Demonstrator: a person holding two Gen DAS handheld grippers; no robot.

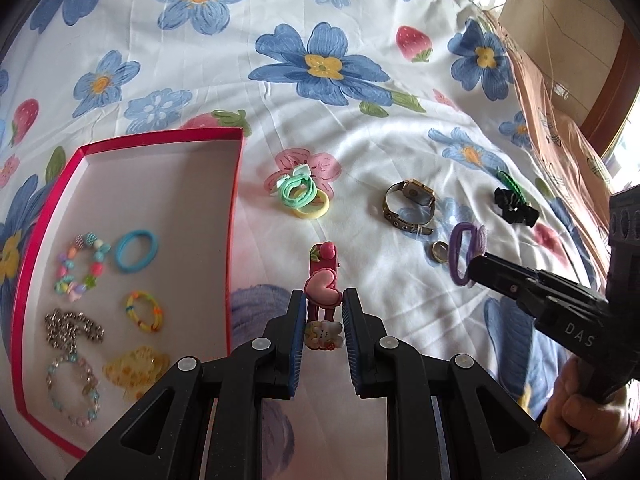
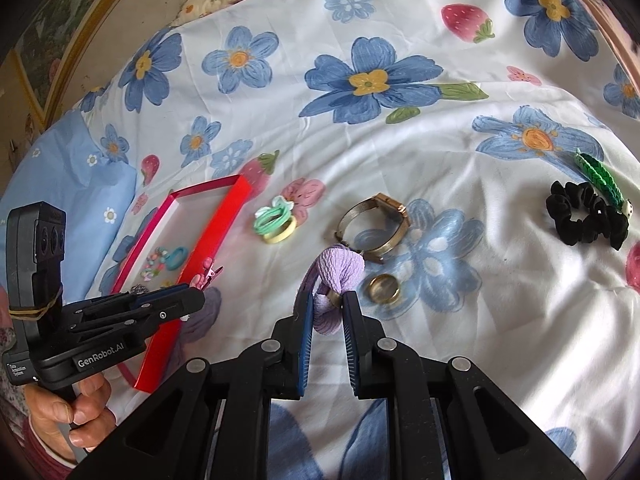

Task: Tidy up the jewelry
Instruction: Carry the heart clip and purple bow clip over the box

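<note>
My left gripper (image 1: 322,312) is shut on a pink hair clip (image 1: 322,276) with a heart and flower charms, held just right of the red-rimmed box (image 1: 236,184). The box holds bead bracelets (image 1: 78,266), a blue hair tie (image 1: 135,250), a chain and other pieces. My right gripper (image 2: 327,312) is shut on a purple scrunchie (image 2: 336,270), which also shows in the left wrist view (image 1: 466,252). On the sheet lie a gold ring (image 2: 384,288), a watch (image 2: 376,226), green and yellow hair ties (image 2: 276,224), a black scrunchie (image 2: 586,216) and a green clip (image 2: 600,178).
Everything lies on a white bedsheet with blue flowers and strawberries (image 2: 460,20). A light-blue pillow (image 2: 72,176) lies at the far left, behind the box. A peach-coloured cloth (image 1: 560,128) runs along the bed's right edge. My hands hold the gripper handles.
</note>
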